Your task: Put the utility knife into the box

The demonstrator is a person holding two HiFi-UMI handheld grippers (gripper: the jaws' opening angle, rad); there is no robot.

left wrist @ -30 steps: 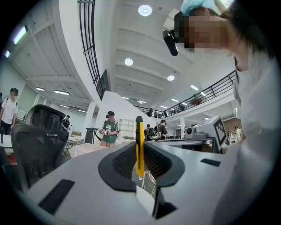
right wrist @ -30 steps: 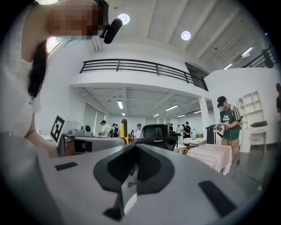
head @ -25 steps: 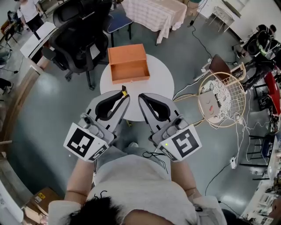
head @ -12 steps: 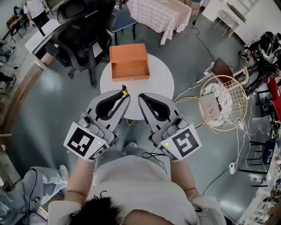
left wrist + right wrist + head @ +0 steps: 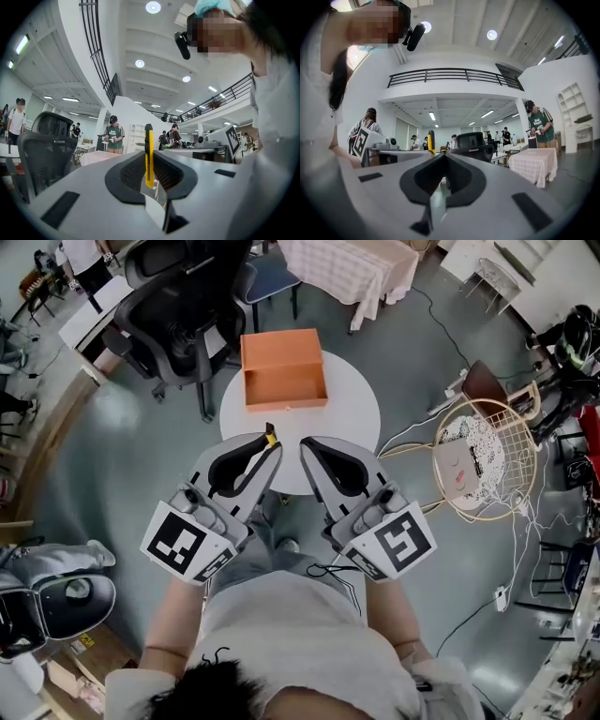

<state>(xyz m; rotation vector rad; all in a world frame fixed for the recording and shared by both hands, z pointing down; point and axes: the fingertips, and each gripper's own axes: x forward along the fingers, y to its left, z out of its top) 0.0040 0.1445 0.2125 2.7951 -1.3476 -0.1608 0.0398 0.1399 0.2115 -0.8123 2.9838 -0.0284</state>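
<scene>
Presently: left gripper (image 5: pixel 270 446) clamped on the yellow utility knife (image 5: pixel 148 154), held over the round white bench's (image 5: pixel 349 418) near edge. Right gripper (image 5: pixel 307 448) closed, empty. Orange box (image 5: pixel 284 386) open, at the bench's far side.

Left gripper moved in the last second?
No. Against the table, the left gripper hangs over the same near part, shut on the knife, short of the box. Only the head camera shifted a little.

Utility knife (image 5: pixel 270 436) mostly hidden between left gripper (image 5: pixel 273 451) jaws.
</scene>
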